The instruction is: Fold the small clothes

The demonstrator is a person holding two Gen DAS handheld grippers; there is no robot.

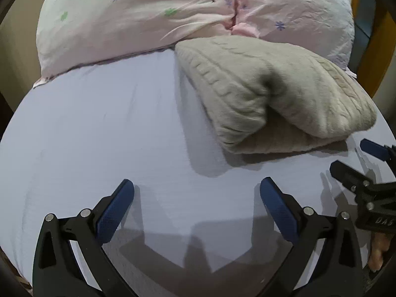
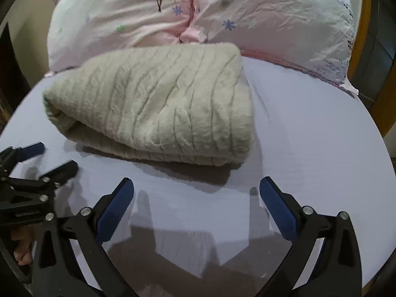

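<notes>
A beige cable-knit sweater (image 1: 277, 94) lies folded into a thick bundle on the lavender bed sheet (image 1: 99, 136). It also shows in the right wrist view (image 2: 158, 104). My left gripper (image 1: 196, 185) is open and empty, above the sheet, short of the sweater and to its left. My right gripper (image 2: 196, 185) is open and empty, just in front of the sweater's near edge. The right gripper shows at the right edge of the left wrist view (image 1: 351, 156), and the left gripper shows at the left edge of the right wrist view (image 2: 57, 156); both are open.
A large pink floral pillow (image 1: 148, 17) lies behind the sweater against the head of the bed; it also shows in the right wrist view (image 2: 247, 17). A wooden bed frame (image 1: 381, 49) runs along the right. Bare sheet (image 2: 309, 136) lies right of the sweater.
</notes>
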